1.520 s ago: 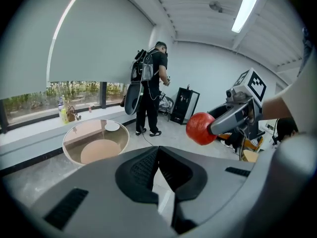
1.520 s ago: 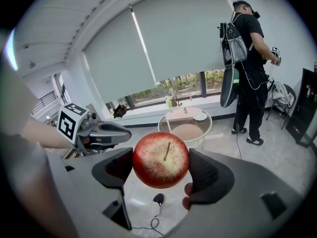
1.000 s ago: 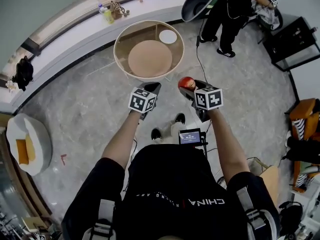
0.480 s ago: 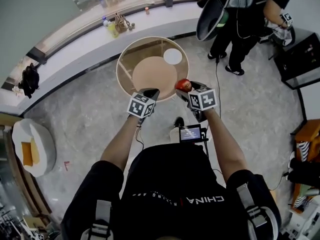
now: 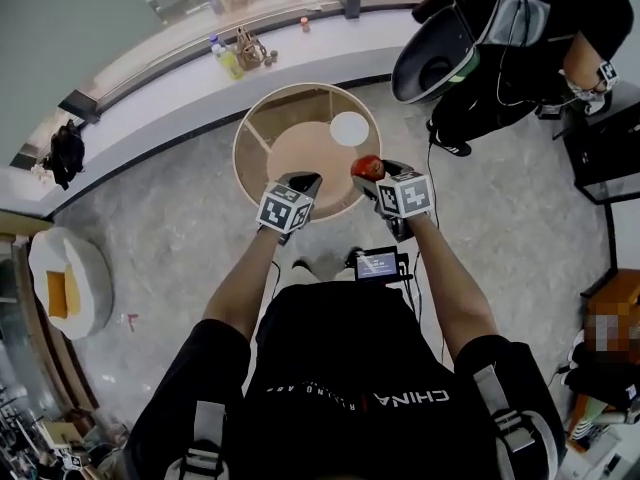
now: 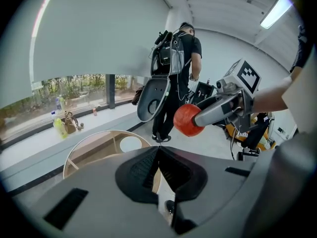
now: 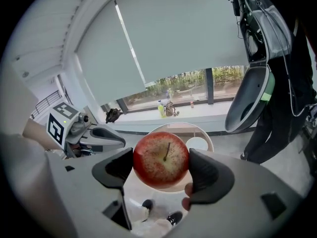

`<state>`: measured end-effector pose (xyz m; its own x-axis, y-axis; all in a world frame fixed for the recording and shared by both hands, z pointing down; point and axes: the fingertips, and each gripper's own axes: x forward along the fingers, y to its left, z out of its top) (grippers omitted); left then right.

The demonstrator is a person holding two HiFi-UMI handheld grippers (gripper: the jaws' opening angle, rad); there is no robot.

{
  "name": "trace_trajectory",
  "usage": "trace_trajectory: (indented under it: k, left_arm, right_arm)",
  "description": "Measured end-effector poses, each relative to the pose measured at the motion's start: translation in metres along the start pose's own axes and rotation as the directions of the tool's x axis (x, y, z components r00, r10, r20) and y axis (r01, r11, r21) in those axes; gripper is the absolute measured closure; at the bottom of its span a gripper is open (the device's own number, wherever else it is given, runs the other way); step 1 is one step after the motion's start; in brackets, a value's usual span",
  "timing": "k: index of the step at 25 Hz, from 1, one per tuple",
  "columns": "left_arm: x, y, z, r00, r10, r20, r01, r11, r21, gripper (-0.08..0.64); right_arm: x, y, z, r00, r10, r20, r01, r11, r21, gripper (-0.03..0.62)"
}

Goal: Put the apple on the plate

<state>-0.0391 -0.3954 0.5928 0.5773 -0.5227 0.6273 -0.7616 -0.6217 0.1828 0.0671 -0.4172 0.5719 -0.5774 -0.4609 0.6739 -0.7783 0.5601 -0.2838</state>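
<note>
Two tongs | right tongs point(image 7: 161, 168) clamp apple point(image 7: 161, 157); left tongs point(image 6: 158, 152) closed, empty | step: centre apple above plate point(image 5: 349, 128), lower until seated, then release.

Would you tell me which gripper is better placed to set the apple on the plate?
Right: the right gripper has its jaws clamped on the apple, with the plate ahead. The left gripper is shut and empty.

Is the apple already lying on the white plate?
No, the apple is clamped between the jaws of the right gripper, and the white plate lies bare.
</note>
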Motion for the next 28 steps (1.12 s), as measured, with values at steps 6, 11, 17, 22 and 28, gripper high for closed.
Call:
trace_trajectory:
  k: [6,11,17,22,28]
  left_arm:
    - [-0.002,0.01,0.009,0.999,-0.037,0.0,0.036,0.999,0.035,0.541]
    - [0.0,0.014,0.018,0.998,-0.064,-0.005,0.064,0.996,0.063,0.541]
    - [0.007,0.008,0.014,0.996,-0.085,-0.029,0.087,0.993,0.078,0.541]
    - [0.02,0.008,0.018,0.996,-0.066,-0.059,0.07,0.995,0.072,0.541]
    - [0.063,0.002,0.044,0.995,-0.055,-0.084,0.064,0.993,0.101,0.541]
  right_arm:
    - [0.005,0.01,0.013,0.999,-0.033,0.019,0.033,0.999,0.015,0.225]
    - [0.001,0.009,0.021,0.998,-0.062,0.028,0.06,0.997,0.043,0.225]
    - [0.0,0.002,0.014,0.997,-0.075,0.03,0.073,0.996,0.06,0.225]
    - [-0.002,-0.015,0.006,0.996,-0.094,-0.002,0.094,0.995,0.023,0.225]
    - [0.011,-0.05,-0.004,0.996,-0.062,-0.07,0.057,0.996,-0.072,0.225]
